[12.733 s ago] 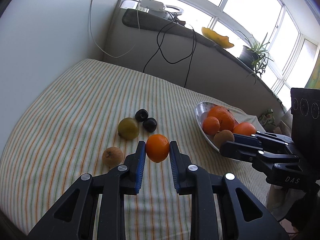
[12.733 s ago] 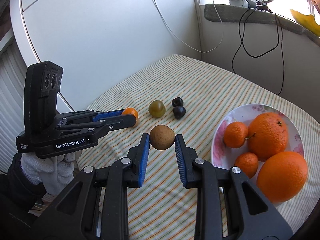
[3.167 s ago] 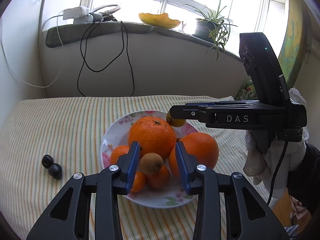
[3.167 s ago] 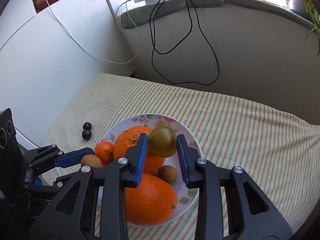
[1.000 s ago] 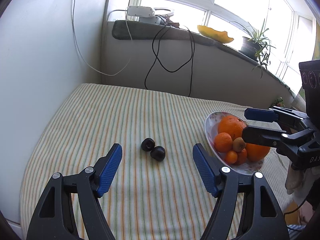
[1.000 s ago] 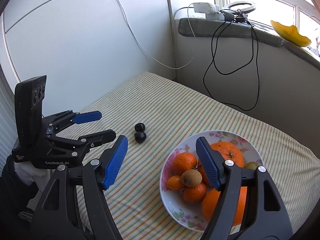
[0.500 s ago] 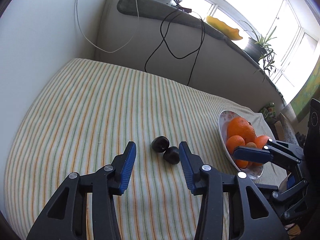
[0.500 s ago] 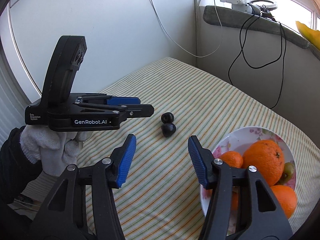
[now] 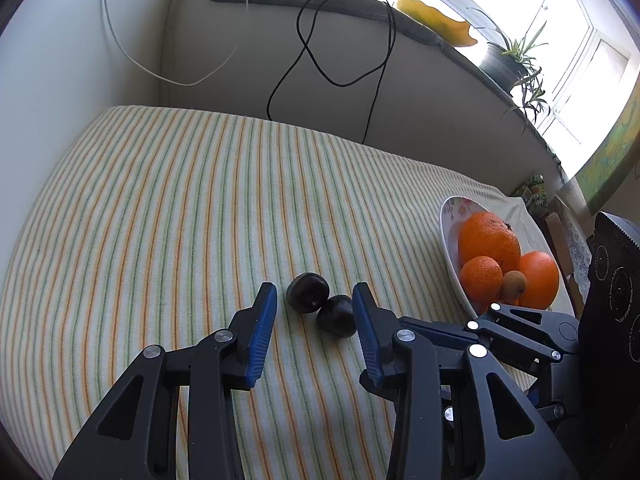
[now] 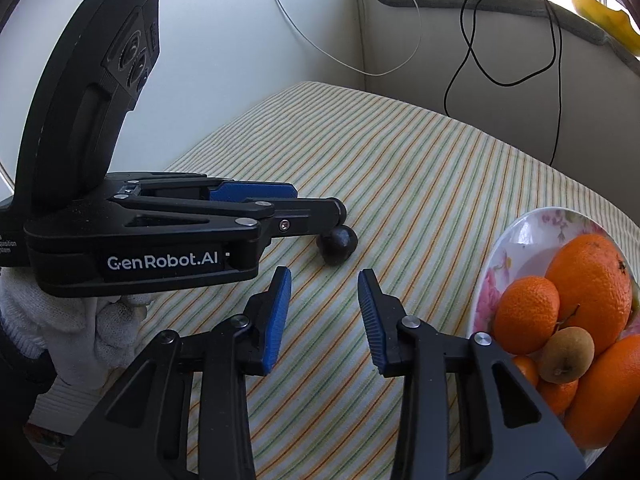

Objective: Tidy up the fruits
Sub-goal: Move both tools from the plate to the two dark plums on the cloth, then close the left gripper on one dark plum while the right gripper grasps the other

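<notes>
Both grippers dropped toward two glossy dark round plums [image 9: 320,308] on striped cloth [image 9: 160,208]; jaws closing, nothing gripped

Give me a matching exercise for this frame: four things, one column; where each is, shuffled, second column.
1 plums
2 kiwi
3 plant
4 black cable

A on the plate
B on the sill
C on the cloth, between the closing left gripper fingers, untouched
D hanging down the wall

Pairs: 1-C, 2-A, 3-B, 4-D
</notes>
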`<state>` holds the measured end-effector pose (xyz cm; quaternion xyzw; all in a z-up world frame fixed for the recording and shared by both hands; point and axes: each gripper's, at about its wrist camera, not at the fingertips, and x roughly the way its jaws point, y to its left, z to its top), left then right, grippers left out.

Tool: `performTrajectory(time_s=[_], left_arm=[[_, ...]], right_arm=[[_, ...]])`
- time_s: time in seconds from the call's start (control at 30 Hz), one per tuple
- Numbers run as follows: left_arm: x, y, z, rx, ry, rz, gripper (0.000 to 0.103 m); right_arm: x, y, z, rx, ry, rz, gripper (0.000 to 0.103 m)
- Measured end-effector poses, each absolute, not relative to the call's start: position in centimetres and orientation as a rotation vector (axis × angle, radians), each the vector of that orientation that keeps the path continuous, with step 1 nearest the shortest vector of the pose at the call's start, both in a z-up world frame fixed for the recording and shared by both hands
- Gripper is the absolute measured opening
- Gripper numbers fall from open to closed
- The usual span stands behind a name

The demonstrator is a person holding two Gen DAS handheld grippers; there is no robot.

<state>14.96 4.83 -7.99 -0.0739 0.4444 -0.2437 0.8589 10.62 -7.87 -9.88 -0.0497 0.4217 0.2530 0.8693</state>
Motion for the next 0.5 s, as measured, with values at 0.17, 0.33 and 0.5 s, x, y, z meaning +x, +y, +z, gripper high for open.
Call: performTrajectory(time_s=[0.17,0.33,0.5], left_arm=[[15.5,4.6,-8.4,-0.149,0.954,-0.514,0.037],[16.1,4.7,-8.7,-0.154,0.972,-0.528,0.035],[16.5,4.6,-8.8,-0.151,0.973,-0.526,0.031]], right_arm=[[11.5,-7.8,-10.2,-0.082,0.885,0.513,0.035],[12.2,-7.4,-10.5,-0.08,0.892,0.51,0.035],[12.8,-7.0,-10.8,-0.077,0.9,0.506,0.035]])
